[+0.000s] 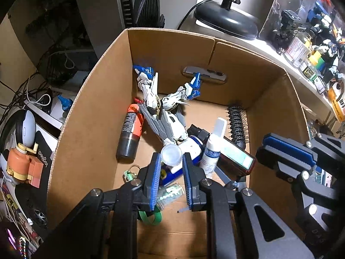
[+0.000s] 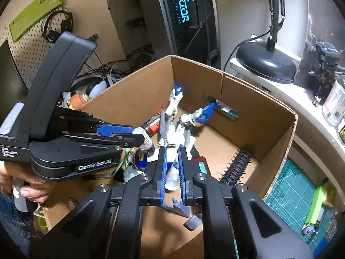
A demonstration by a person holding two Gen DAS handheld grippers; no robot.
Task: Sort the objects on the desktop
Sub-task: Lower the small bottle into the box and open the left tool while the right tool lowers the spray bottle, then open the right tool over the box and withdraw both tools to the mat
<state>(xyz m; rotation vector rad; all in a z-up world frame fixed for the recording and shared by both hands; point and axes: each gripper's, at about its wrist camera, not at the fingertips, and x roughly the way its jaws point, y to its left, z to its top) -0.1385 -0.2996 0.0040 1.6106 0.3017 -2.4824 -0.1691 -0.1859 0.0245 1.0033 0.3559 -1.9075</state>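
While both grippers hang over the cardboard box [image 1: 90,116], we list: left gripper [image 1: 171,161] — clamped on a small clear vial [image 1: 170,153]; right gripper [image 2: 171,168] — pads narrowly apart, holding nothing we can see. Inside: robot model [image 1: 163,108] at the far wall, round hairbrush [image 1: 236,120] along the right wall, orange-labelled bottle [image 1: 129,133] along the left.

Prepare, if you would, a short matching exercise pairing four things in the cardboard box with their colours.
Things:
1. round hairbrush
2. spray can
3. robot model
4. slim bottle

Colours:
A. white with blue and grey parts
B. black bristles
C. orange and black
D. white with a pale cap

Pairs: 1-B, 2-C, 3-A, 4-D
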